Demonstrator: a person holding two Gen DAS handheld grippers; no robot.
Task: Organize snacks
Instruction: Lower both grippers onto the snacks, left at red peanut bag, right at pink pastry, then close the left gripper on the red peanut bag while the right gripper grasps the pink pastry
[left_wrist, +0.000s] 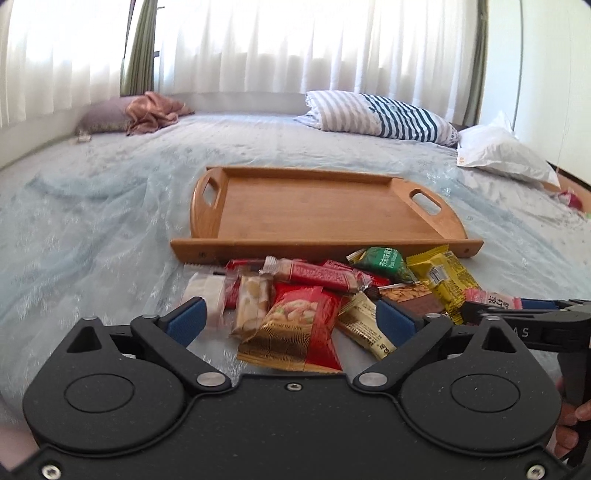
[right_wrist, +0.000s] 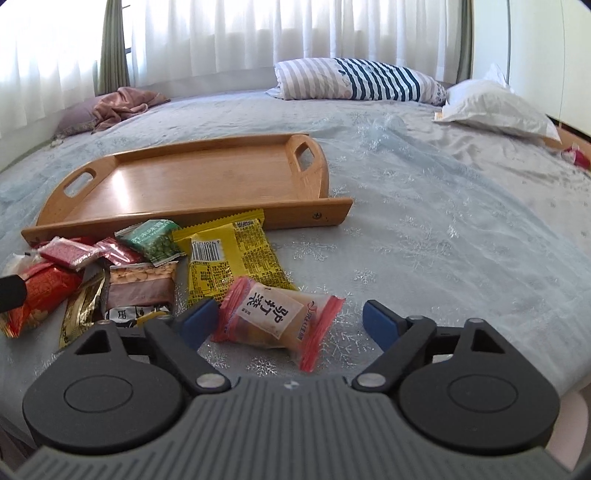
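Note:
An empty wooden tray (left_wrist: 325, 246) (right_wrist: 192, 215) lies on the bed. A pile of several snack packets is heaped against its near rim. My left gripper (left_wrist: 291, 315) is open just over the pile, and a red and gold peanut packet (left_wrist: 295, 328) lies between its blue fingers without being pressed. A green packet (left_wrist: 384, 260) and a yellow packet (left_wrist: 443, 278) lie to the right. My right gripper (right_wrist: 290, 319) is open around a red-edged packet with a white label (right_wrist: 277, 317) at the pile's right end. Behind it are the yellow packet (right_wrist: 229, 258) and the green packet (right_wrist: 155, 240).
The pale blue bedspread (right_wrist: 443, 229) stretches wide to the right of the pile. A striped pillow (left_wrist: 384, 114), a white pillow (right_wrist: 495, 107) and a crumpled pink cloth (left_wrist: 155, 110) lie at the far side, under white curtains. A person's hand (left_wrist: 569, 424) shows at the right edge.

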